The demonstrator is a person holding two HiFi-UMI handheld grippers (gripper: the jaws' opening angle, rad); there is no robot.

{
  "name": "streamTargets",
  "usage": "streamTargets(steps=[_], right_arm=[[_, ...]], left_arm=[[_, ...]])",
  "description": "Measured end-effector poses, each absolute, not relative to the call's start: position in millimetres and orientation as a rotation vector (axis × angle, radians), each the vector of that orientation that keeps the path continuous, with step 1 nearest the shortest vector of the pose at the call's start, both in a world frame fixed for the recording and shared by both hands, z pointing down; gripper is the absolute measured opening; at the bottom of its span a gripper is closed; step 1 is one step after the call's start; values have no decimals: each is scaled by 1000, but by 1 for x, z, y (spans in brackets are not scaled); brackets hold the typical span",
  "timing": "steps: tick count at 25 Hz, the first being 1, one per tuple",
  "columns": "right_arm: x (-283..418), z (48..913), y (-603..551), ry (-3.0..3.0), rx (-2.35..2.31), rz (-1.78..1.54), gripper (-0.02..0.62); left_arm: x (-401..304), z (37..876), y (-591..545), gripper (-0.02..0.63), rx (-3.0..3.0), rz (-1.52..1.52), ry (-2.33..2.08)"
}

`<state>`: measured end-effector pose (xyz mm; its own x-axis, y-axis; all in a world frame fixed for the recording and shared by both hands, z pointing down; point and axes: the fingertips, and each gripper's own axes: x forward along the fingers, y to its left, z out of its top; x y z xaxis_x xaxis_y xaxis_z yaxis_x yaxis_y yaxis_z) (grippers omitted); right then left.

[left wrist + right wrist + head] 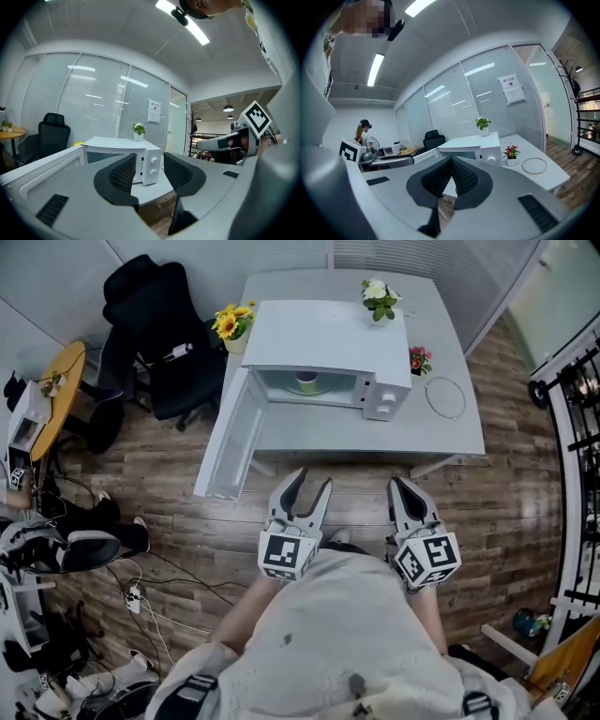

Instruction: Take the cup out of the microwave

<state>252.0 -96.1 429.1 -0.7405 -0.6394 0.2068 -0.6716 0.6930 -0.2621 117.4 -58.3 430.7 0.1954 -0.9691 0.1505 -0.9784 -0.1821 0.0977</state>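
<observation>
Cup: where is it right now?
Head view, upper centre: the small pale green cup sits inside the open white microwave on the white table, just right of its swung-open door.

Grey tongs (315, 476), black ribbed pads (123, 172)

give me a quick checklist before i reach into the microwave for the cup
1. Microwave door open: ok, swung wide.
2. Cup in sight inside: ok, greenish, near the middle.
3. Left gripper ready to grasp: ok, jaws apart, nothing between them.
4. Right gripper ready: not ok, jaws together, empty.
5. Grippers at the opening: not ok, both over the floor, short of the table.
6. Cup full or empty: cannot tell.
</observation>
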Motion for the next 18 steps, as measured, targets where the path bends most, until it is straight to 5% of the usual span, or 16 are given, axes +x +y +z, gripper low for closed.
streamTargets(steps=[18], right_arm=[[239,441,-157,-2742,1115,517,8]], left_arm=[[108,455,-140,192,2309,96,-1825]])
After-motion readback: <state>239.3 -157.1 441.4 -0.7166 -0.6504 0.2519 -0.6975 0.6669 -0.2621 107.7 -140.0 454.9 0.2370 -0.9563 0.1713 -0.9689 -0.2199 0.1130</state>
